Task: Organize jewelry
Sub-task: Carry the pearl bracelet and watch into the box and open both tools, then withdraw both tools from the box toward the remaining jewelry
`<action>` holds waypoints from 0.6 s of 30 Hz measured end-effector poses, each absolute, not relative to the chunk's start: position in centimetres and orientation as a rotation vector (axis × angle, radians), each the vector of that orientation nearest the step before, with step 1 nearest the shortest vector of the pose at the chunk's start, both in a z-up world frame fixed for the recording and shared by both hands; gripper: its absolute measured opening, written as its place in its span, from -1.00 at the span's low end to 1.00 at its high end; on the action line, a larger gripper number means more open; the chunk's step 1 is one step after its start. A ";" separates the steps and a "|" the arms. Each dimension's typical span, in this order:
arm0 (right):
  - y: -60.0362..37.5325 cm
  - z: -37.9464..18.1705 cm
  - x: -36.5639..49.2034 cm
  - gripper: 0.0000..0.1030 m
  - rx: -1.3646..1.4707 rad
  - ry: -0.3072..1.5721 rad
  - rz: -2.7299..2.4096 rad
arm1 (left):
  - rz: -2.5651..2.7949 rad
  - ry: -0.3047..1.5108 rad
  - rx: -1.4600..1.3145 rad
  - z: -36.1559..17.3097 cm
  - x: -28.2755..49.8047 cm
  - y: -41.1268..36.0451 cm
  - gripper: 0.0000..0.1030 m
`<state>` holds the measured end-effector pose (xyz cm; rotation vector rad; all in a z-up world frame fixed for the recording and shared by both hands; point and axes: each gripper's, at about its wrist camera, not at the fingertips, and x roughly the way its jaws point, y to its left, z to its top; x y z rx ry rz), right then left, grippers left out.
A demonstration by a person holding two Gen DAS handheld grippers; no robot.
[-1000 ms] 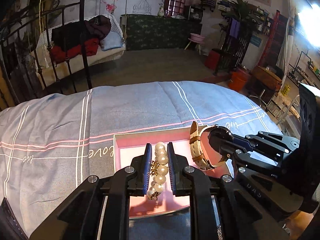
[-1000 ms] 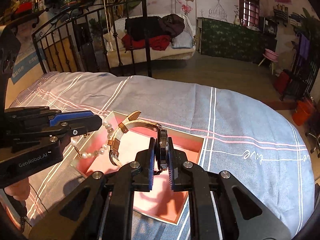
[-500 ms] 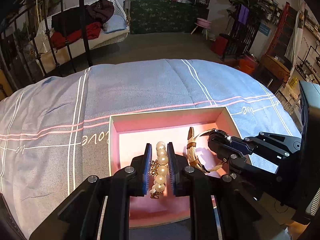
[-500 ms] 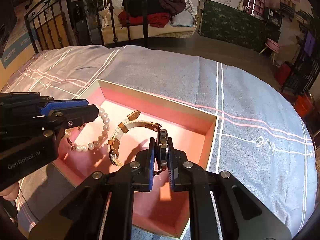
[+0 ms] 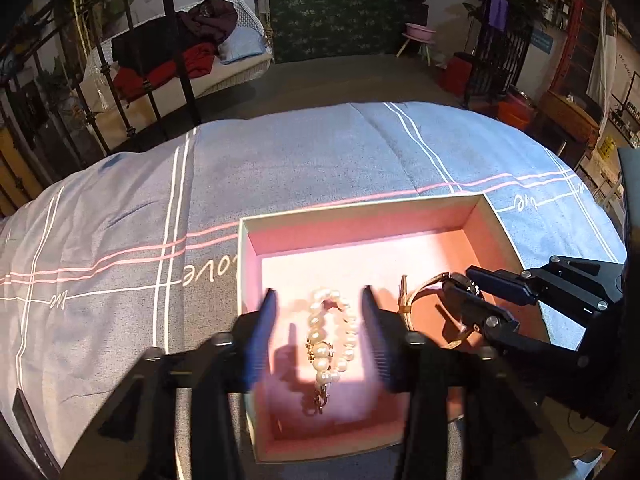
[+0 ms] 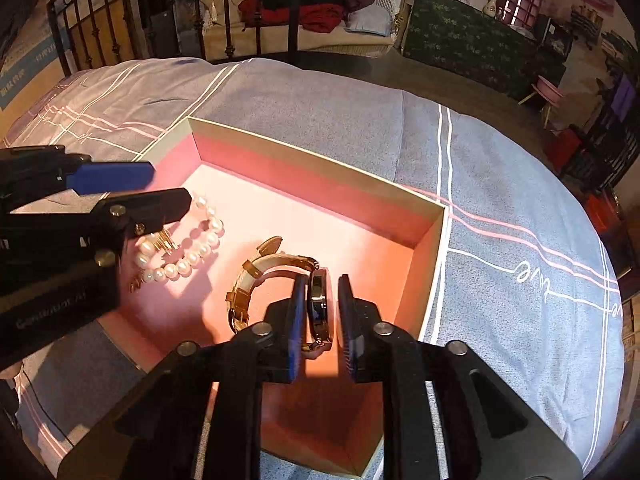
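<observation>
Pearls [image 5: 326,332]: lying in box [image 5: 360,210], left claw [image 5: 318,332] spread wide around them.
Watch [image 6: 320,304]: between right claw [image 6: 320,316] pads, narrowly parted.
Advice: lift both claws straight up, avoiding strap [image 6: 256,276].

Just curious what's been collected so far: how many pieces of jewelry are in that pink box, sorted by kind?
Pearl bracelet: 1
Wristwatch with cream strap: 1
Total: 2 pieces, both lying in the pink box.
</observation>
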<state>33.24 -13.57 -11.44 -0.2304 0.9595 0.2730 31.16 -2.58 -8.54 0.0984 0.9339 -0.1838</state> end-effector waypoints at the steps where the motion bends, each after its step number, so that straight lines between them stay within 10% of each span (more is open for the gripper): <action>1: -13.6 -11.0 33.0 0.11 -0.238 0.940 0.263 | -0.178 0.909 0.092 -7.9 31.0 -2.4 0.43; 10: -15.5 -5.2 29.3 0.72 -0.211 0.734 0.214 | -0.184 0.728 0.051 -2.4 28.1 -1.3 0.83; 18: -18.2 -3.9 24.1 0.75 -0.160 0.668 0.194 | -0.182 0.684 0.029 -2.3 23.1 0.3 0.87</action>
